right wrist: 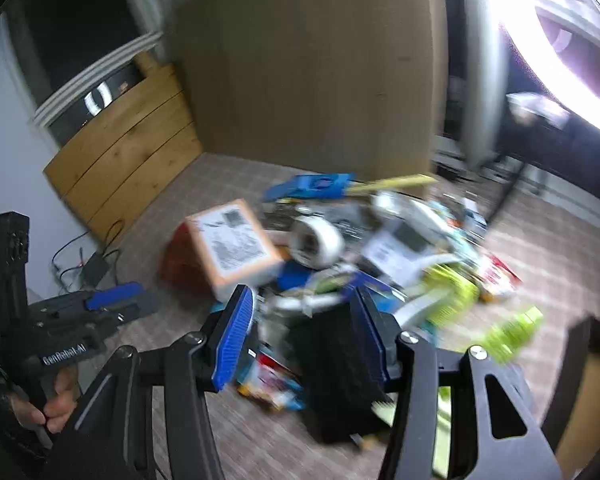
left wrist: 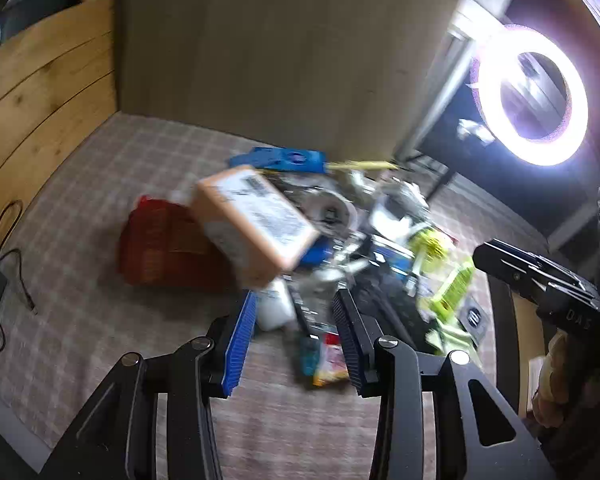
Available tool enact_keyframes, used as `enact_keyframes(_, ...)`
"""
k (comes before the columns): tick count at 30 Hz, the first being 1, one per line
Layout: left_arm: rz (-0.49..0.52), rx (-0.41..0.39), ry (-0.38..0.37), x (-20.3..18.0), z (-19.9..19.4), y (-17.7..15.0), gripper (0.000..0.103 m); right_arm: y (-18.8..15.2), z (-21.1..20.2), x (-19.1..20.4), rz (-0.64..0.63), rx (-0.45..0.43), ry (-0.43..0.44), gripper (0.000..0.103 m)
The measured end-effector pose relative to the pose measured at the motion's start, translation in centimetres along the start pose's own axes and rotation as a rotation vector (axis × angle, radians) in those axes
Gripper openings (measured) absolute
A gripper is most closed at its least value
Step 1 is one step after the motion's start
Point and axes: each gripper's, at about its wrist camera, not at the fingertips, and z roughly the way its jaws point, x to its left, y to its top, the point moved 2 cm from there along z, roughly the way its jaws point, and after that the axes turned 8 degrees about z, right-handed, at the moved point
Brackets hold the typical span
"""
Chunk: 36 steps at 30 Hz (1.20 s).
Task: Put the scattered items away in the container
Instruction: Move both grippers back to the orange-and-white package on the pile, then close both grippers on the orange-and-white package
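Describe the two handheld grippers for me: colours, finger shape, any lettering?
Both are black metal linkage frames with silver pivot bolts and ribbed blue pads on flat fingers. The left gripper carries white "GenRobot-AI" lettering on its handle body, seen from the right wrist. The right gripper shows faint raised letters, too blurred to read. No sleeves visible.

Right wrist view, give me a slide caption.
Open right gripper above a blurred clutter pile: orange box, tape roll, checked tablecloth.

A red mesh basket [left wrist: 160, 248] lay on the checked cloth beside a blurred heap of scattered items, with a tilted orange labelled box [left wrist: 256, 222] leaning against it and a tape roll [right wrist: 316, 240] behind.
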Motion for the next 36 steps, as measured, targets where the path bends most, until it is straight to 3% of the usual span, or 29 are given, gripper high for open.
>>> enact_keyframes(5, -0.069, 0.005, -0.005, 2.2, 1.3, 0.2, 0.038, 2.4, 5.3, 4.2, -0.105, 0.085, 0.062, 0.051)
enact_keyframes(11, -0.132, 0.013, -0.014, 3.4, 2.9, 0.8, 0.038, 4.2, 11.9, 6.0, -0.166, 0.189, 0.121, 0.051)
enact_keyframes(18, -0.169, 0.041, -0.027, 4.0, 5.4, 1.5, 0.038, 5.8, 17.7, 5.3, -0.107, 0.295, 0.255, 0.051)
enact_keyframes(21, -0.179, 0.053, -0.033, 4.0, 6.4, 1.7, 0.038, 6.1, 19.4, 5.2, -0.098, 0.323, 0.264, 0.051)
enact_keyframes(30, -0.188, 0.079, -0.070, 3.8, 8.2, 1.6, 0.038, 5.0, 19.9, 5.3, -0.049, 0.384, 0.377, 0.051)
enact_keyframes(36, -0.198, 0.079, -0.063, 4.0, 8.3, 1.4, 0.038, 3.8, 19.0, 6.1, -0.053, 0.366, 0.345, 0.052)
